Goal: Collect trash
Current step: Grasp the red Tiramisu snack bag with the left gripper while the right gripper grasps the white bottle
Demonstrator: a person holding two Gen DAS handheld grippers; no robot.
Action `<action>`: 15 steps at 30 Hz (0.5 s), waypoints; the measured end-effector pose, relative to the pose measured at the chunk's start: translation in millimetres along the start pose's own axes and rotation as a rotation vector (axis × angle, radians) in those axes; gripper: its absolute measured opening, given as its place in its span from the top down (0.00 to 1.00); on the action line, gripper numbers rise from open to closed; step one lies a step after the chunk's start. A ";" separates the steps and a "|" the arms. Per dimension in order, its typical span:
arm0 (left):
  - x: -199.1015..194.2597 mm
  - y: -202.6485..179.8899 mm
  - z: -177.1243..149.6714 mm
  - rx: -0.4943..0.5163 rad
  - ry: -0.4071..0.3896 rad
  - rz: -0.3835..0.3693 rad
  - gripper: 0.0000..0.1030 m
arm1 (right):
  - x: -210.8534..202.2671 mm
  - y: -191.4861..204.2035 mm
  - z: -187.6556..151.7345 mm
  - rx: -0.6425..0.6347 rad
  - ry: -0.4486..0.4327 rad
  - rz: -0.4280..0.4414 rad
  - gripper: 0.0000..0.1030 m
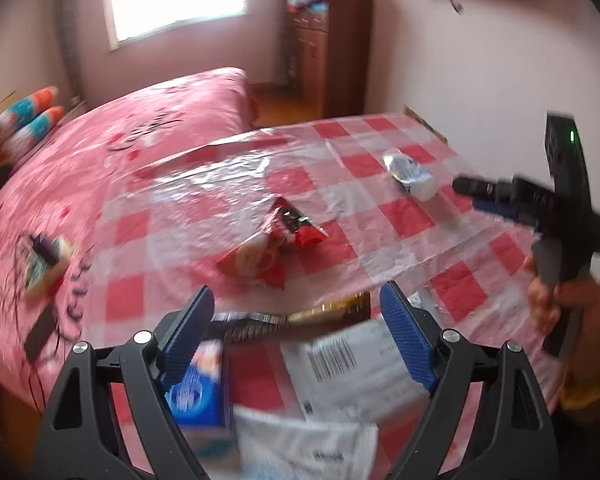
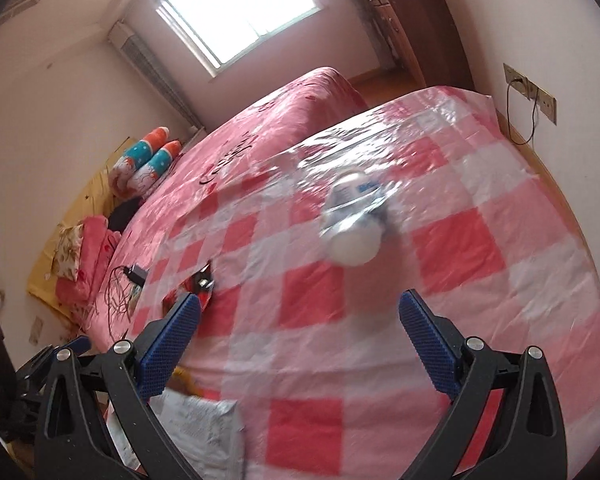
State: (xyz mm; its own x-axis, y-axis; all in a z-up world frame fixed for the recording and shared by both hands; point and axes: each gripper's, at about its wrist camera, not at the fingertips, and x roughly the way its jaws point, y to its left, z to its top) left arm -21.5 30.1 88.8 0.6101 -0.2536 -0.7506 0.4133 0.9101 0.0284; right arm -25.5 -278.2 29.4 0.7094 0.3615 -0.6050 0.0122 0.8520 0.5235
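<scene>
Trash lies on a table under a red-and-white checked cloth point(image 1: 456, 288). A red snack wrapper point(image 1: 268, 248) is at the middle and a crushed white-and-blue bottle point(image 1: 410, 174) lies further right. At the near edge sit a brown wrapper point(image 1: 328, 312), a white labelled mailer point(image 1: 352, 364), a blue box point(image 1: 196, 392) and a white bag point(image 1: 308, 448). My left gripper point(image 1: 296, 312) hangs open above this near pile, gripping nothing. My right gripper point(image 2: 300, 312) is open and empty, short of the bottle point(image 2: 354, 220). In the left wrist view the right gripper point(image 1: 470, 194) sits just right of the bottle.
A bed with a pink cover point(image 1: 100, 152) adjoins the table's left side, with cables and a charger point(image 2: 134, 274) on it. A wooden wardrobe point(image 1: 328, 52) stands at the back. Wall sockets with a cord point(image 2: 530, 96) are behind the table. A hand point(image 1: 548, 304) holds the right gripper.
</scene>
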 end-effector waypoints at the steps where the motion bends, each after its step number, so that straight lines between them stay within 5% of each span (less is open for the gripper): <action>1: 9.6 0.6 5.5 0.022 0.009 0.008 0.17 | 3.2 -1.8 5.1 -0.007 0.006 -0.005 0.05; 11: 68.4 20.6 29.6 0.076 0.078 -0.026 0.17 | 58.7 3.7 34.2 -0.139 0.065 -0.114 0.19; 15: 85.2 29.5 30.6 0.069 0.130 -0.028 0.27 | 77.5 1.2 37.9 -0.143 0.088 -0.161 0.19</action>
State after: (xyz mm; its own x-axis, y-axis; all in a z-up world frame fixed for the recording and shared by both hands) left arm 63.3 25.2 45.9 0.5072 -0.2299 -0.8306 0.4772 0.8775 0.0485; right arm 56.1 -263.5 5.9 0.6421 0.2426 -0.7272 0.0158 0.9442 0.3290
